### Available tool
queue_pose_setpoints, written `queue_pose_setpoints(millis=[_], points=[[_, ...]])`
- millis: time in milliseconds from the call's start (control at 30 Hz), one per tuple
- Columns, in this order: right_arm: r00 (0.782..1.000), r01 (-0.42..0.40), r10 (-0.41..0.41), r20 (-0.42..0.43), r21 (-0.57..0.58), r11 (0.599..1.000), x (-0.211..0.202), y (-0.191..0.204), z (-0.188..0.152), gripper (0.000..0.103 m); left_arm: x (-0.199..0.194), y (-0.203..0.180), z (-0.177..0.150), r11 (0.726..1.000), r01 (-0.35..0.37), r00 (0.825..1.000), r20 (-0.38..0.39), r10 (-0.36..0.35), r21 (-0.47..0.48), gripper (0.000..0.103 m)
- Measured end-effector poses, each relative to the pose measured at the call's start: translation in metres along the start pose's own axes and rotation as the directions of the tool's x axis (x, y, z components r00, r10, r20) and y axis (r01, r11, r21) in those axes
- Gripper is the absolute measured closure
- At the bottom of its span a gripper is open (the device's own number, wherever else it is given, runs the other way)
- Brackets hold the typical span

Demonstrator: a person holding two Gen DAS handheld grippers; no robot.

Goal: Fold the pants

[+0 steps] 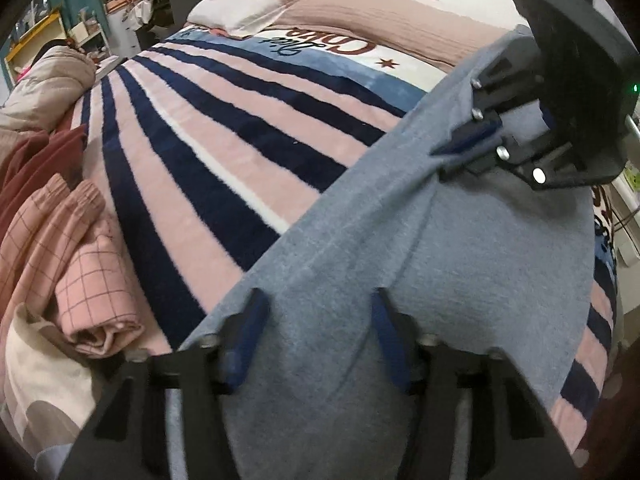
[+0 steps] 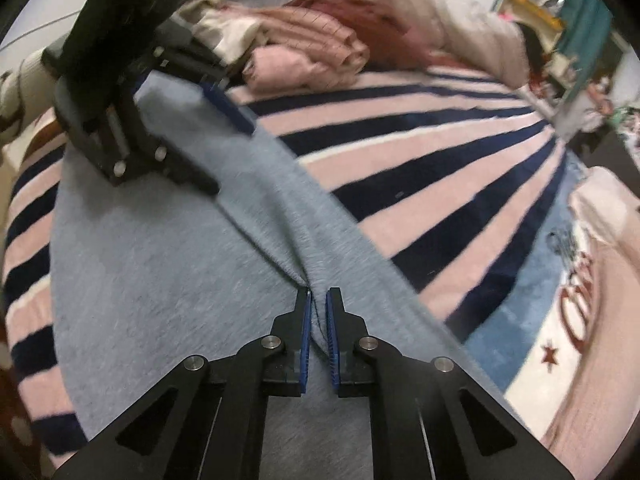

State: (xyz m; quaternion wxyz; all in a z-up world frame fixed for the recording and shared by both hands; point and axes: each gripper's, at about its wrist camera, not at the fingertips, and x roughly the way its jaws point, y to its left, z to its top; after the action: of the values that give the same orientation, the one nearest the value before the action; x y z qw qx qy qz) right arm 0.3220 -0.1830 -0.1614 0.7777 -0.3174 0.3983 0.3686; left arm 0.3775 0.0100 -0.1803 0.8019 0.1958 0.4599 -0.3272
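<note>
Closest to you, your right gripper [image 2: 318,312] has its blue-padded fingers [image 2: 306,344] drawn nearly together on a pinched ridge of the grey-blue pants [image 2: 160,272], so that the fabric rises into the narrow gap and creases fan out from it. Your left gripper [image 1: 318,344] has its fingers [image 1: 248,336] set wide apart, and the pants [image 1: 460,264] drape over and around both of them, so you cannot tell from either view whether they clamp any cloth. The pants lie spread on the bed, on top of the striped blanket [image 1: 224,168], with one straight folded edge running between the two grippers. In the left wrist view the right gripper [image 1: 472,144] sits at the far end of that edge with cloth bunched at its tips; in the right wrist view the left gripper [image 2: 188,120] sits at the other end, with fabric passing between its spread fingers. Beyond the pants, the navy, pink and white stripes of the blanket [image 2: 420,152] stretch away. Beside it lies a pile of folded pink checked clothing [image 1: 76,256], with a dark red garment [image 1: 36,160] next to it. Farther off, a pale pillow [image 1: 240,12] rests near the head of the bed.
</note>
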Motion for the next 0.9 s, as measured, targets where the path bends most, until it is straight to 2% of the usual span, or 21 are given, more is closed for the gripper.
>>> queue_pose_setpoints(millis=[33,100,233,367,467,533,567,600,633,667,733,767,800,867,900], points=[[1.0,0.011,-0.011,0.009,0.007,1.0,-0.001,0.0,0.002,0.101,0.0,-0.001,0.0,1.0,-0.025,1.0,-0.005,0.025,0.003,0.086],[0.999,0.043,-0.044,0.03,0.028,0.999,-0.005,-0.003,0.007,0.101,0.0,0.0,0.0,0.998,-0.064,0.998,-0.014,0.064,-0.006,0.096],[0.997,0.07,-0.072,0.042,0.05,0.996,-0.003,-0.013,0.019,0.101,-0.003,0.012,0.002,0.996,-0.053,0.999,0.003,0.054,-0.066,0.099],[0.995,0.088,-0.09,0.033,0.073,0.993,0.001,-0.021,0.024,0.101,-0.003,0.017,0.008,0.993,-0.094,0.995,0.026,0.096,-0.076,0.099],[0.997,0.076,-0.077,0.002,0.093,0.993,0.016,-0.027,0.029,0.1,0.003,0.022,0.011,0.99,-0.112,0.994,0.011,0.113,-0.09,0.099],[0.997,0.073,-0.072,-0.01,0.099,0.992,0.024,-0.03,0.028,0.099,0.007,0.024,0.01,0.988,-0.119,0.993,0.004,0.12,-0.095,0.097],[0.997,0.08,-0.079,-0.015,0.111,0.991,0.027,-0.033,0.026,0.093,0.006,0.024,0.009,0.988,-0.122,0.992,0.009,0.123,-0.1,0.093],[0.996,0.084,-0.081,-0.024,0.133,0.988,0.029,-0.037,0.024,0.083,0.004,0.025,0.007,0.983,-0.146,0.989,0.01,0.148,-0.108,0.082],[0.997,0.078,-0.074,-0.03,0.163,0.984,0.028,-0.044,0.02,0.079,0.002,0.025,0.007,0.98,-0.162,0.986,0.012,0.165,-0.115,0.07],[0.998,0.069,-0.066,-0.025,0.195,0.978,0.023,-0.05,0.016,0.077,-0.005,0.027,0.004,0.975,-0.173,0.984,0.024,0.178,-0.138,0.066],[0.997,0.069,-0.071,-0.001,0.254,0.965,0.0,-0.067,0.005,0.077,-0.019,0.028,-0.001,0.972,-0.151,0.986,0.05,0.162,-0.181,0.064],[0.997,0.07,-0.073,0.001,0.265,0.962,-0.009,-0.072,0.0,0.071,-0.027,0.027,-0.004,0.97,-0.143,0.985,0.064,0.159,-0.198,0.063],[0.997,0.078,-0.077,-0.014,0.266,0.961,-0.022,-0.079,-0.008,0.06,-0.033,0.025,-0.008,0.966,-0.145,0.983,0.076,0.165,-0.212,0.059],[0.992,0.127,-0.117,-0.056,0.22,0.967,-0.038,-0.085,-0.023,0.051,-0.047,0.019,-0.016,0.956,-0.164,0.976,0.101,0.193,-0.244,0.056],[0.988,0.149,-0.136,-0.078,0.198,0.969,-0.042,-0.087,-0.029,0.051,-0.051,0.017,-0.02,0.951,-0.166,0.973,0.111,0.2,-0.26,0.056]])
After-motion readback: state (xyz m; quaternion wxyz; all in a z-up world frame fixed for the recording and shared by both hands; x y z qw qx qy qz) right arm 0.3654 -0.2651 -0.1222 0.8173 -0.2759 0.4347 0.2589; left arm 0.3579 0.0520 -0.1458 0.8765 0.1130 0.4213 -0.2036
